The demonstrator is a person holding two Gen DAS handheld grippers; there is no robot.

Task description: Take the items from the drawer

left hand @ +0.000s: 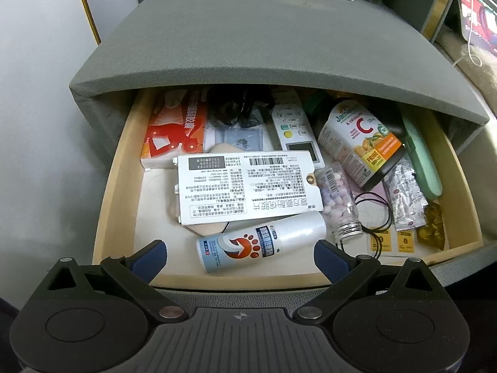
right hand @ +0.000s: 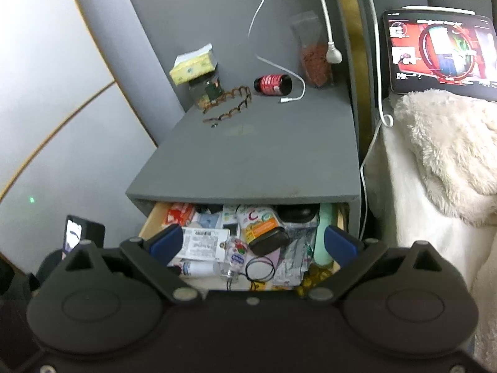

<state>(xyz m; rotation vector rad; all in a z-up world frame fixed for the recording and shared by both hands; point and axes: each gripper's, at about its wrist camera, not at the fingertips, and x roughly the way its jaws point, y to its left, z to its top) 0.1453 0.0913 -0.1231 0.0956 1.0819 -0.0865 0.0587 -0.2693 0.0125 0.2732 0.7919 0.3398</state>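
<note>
I have both sets of blue-padded fingers spread wide and holding nothing: the left gripper (left hand: pixel 239 256) hangs over the front edge of the open pale wooden drawer (left hand: pixel 115 186), framing the white spray bottle with the orange paw print (left hand: pixel 261 245) lying on its side at lower centre, while the right gripper (right hand: pixel 253 242) sits further back above the same clutter. My worry is that the round bottle rolls away as the fingers close. They could also catch the flat white printed medicine box (left hand: pixel 245 183) just above it, or the small clear glass pill vial (left hand: pixel 338 202) beside it.
</note>
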